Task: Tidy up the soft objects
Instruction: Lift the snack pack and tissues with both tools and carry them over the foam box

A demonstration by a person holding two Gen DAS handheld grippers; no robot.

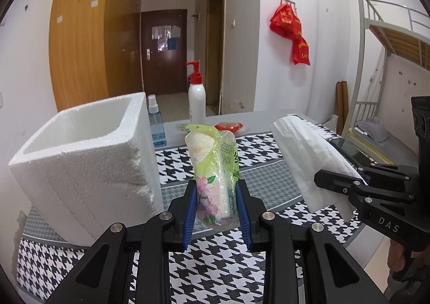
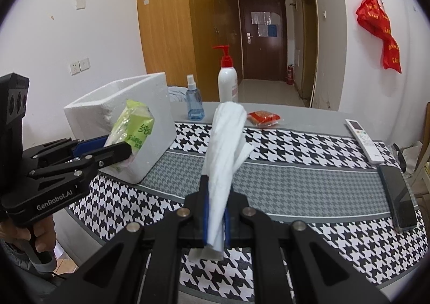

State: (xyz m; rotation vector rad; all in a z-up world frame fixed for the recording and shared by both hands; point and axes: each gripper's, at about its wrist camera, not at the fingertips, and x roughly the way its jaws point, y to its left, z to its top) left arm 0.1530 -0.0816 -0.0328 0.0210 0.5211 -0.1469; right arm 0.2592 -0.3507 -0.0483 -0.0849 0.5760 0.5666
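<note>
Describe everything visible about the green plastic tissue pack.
The green plastic tissue pack is a soft, crinkly translucent wrapper with pink flower print and green lettering, white tissues showing through. It stands roughly upright, lifted off the table, clamped at its lower end in the left gripper, beside the white foam box.

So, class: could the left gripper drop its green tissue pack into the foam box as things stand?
Probably yes. The left gripper holds the green tissue pack just beside the foam box, whose open top shows nothing covering it.
</note>
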